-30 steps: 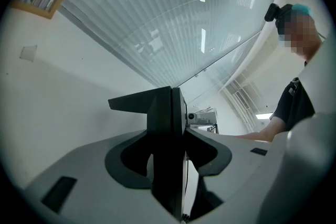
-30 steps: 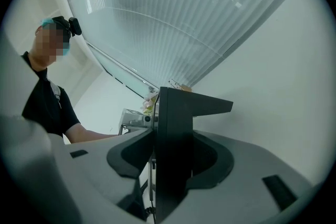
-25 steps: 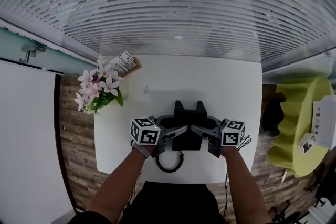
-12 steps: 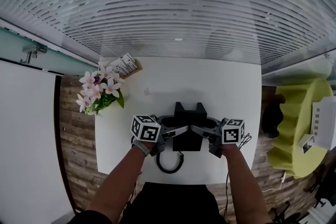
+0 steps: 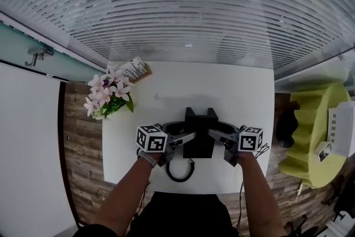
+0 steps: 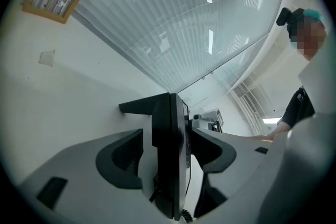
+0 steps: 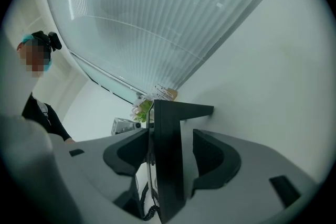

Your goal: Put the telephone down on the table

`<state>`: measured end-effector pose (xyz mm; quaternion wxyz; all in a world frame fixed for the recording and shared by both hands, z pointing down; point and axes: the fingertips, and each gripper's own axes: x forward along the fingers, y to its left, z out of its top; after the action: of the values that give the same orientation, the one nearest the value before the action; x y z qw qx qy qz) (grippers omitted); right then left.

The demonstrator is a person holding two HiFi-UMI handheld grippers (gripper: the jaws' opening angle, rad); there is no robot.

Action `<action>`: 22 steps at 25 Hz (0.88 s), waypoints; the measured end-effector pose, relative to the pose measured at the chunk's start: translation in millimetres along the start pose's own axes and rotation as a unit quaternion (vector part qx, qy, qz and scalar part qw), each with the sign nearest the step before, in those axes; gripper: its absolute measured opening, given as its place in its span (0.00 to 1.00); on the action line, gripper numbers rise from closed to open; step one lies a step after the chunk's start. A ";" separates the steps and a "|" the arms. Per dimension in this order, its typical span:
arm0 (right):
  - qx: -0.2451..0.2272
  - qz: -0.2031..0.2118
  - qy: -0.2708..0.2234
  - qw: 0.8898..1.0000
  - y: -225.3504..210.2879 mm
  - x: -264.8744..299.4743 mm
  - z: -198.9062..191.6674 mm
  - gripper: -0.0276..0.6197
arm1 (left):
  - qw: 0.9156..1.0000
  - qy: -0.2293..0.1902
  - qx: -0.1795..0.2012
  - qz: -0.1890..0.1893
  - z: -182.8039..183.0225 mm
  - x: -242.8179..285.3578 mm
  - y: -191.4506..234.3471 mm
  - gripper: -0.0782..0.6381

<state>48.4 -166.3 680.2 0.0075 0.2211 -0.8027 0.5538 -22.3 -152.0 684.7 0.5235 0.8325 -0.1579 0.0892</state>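
Near the front edge of the white counter, the black telephone sits between the two tools and appears to rest on its own stand. The left tool and the right tool each straddle one side edge of its body. Their jaws have just been opening and now stand apart, with a gap between pad and casing on at least one side, so neither tool clamps it.

The telephone looks like a rigid plastic shell, probably of moderate weight, with smooth faces that could slip under narrow pads. The two thin side edges, taken from opposite sides as the tools stand now, seem the soundest place to hold it. The coiled cord, looping toward the counter's front edge, would likely tug if the telephone were shifted.

Much is hard to read. From above, the telephone is small and partly covered by the tools, so no keypad or handset can be made out. Both gripper views show it only edge-on. Where the cord ends is out of sight, and whether the base lies fully flat cannot be confirmed.
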 end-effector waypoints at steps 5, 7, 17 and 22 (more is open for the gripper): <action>-0.026 -0.041 -0.026 0.998 2.6 -19.2 9.1 0.45 | 0.998 -0.017 0.035 0.040 6.0 -18.6 -6.2 0.50; -0.051 -0.071 -0.033 0.996 4.6 -27.8 12.6 0.45 | 0.995 -0.029 0.066 0.070 11.4 -29.0 -10.7 0.50; -0.238 -0.147 -0.059 0.958 92.7 -74.8 27.6 0.44 | 0.966 -0.071 0.218 0.118 33.4 -78.4 -102.7 0.50; -0.319 -0.130 -0.073 0.936 166.6 -89.8 28.1 0.44 | 0.946 -0.104 0.286 0.109 50.6 -97.8 -174.6 0.50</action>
<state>75.5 -112.1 498.7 0.0911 0.3497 -0.8998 0.2447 -52.3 -110.7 484.7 0.2312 0.9297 -0.2687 0.1002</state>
